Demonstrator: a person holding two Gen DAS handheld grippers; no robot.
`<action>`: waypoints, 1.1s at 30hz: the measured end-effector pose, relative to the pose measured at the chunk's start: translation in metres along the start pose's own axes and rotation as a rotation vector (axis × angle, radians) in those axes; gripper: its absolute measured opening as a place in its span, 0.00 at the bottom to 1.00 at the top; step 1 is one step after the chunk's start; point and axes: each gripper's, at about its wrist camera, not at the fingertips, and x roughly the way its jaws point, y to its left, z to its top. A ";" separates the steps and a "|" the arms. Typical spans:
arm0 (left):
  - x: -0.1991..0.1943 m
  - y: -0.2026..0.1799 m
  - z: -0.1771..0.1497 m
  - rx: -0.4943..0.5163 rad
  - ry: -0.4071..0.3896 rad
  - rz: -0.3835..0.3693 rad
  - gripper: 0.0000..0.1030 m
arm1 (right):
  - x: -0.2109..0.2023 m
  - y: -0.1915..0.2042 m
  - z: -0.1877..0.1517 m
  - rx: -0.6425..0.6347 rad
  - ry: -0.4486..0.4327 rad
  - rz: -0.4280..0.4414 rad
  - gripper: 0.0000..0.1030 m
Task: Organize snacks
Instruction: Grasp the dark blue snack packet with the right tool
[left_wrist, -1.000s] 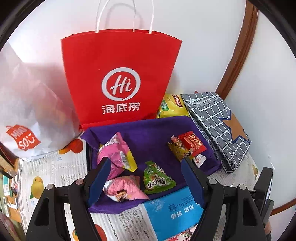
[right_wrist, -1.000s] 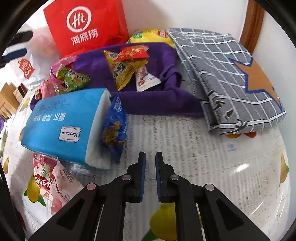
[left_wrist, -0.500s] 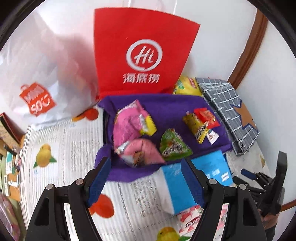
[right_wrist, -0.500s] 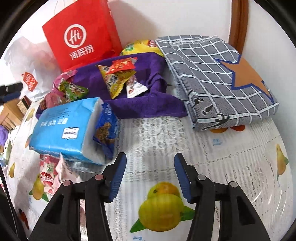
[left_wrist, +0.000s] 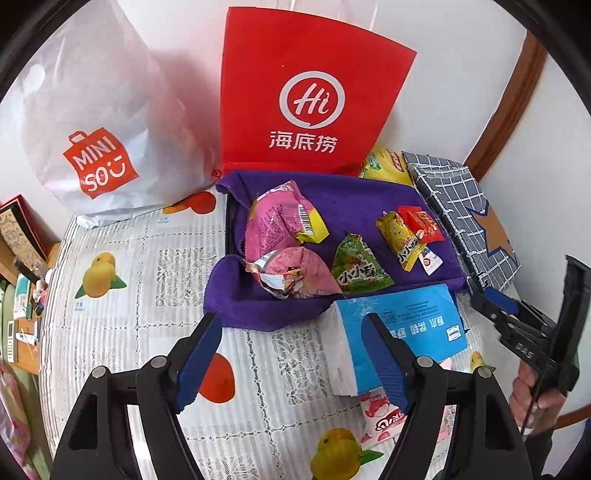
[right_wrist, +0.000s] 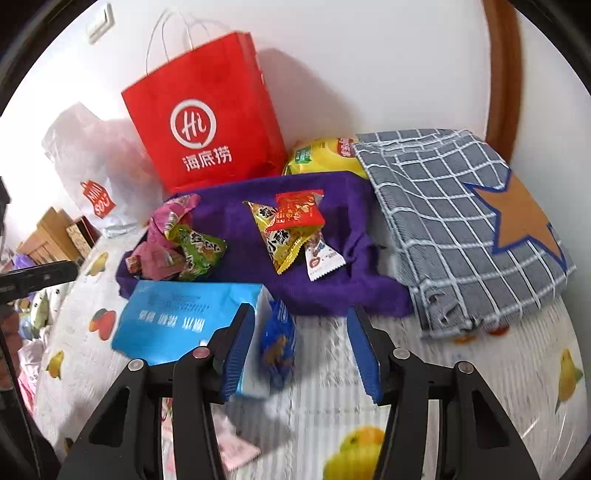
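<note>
Snack packets lie on the purple towel (left_wrist: 354, 206) toward the table's far edge: pink packets (left_wrist: 280, 225), green packet (left_wrist: 356, 267), yellow packet (left_wrist: 400, 236). The left gripper (left_wrist: 291, 363) hangs spread, empty. The right gripper (right_wrist: 301, 352) is narrowing, unclamped, around the blue cookie packet (right_wrist: 279, 341).
</note>
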 end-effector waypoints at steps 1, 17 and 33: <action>0.001 0.002 0.000 -0.003 0.002 0.003 0.74 | 0.008 0.001 0.001 -0.002 0.018 -0.002 0.48; 0.016 0.023 -0.016 -0.071 0.039 0.004 0.74 | 0.033 -0.042 -0.021 0.066 0.120 -0.032 0.41; 0.019 0.012 -0.053 -0.029 0.076 -0.017 0.74 | 0.050 -0.026 -0.034 -0.075 0.140 0.006 0.52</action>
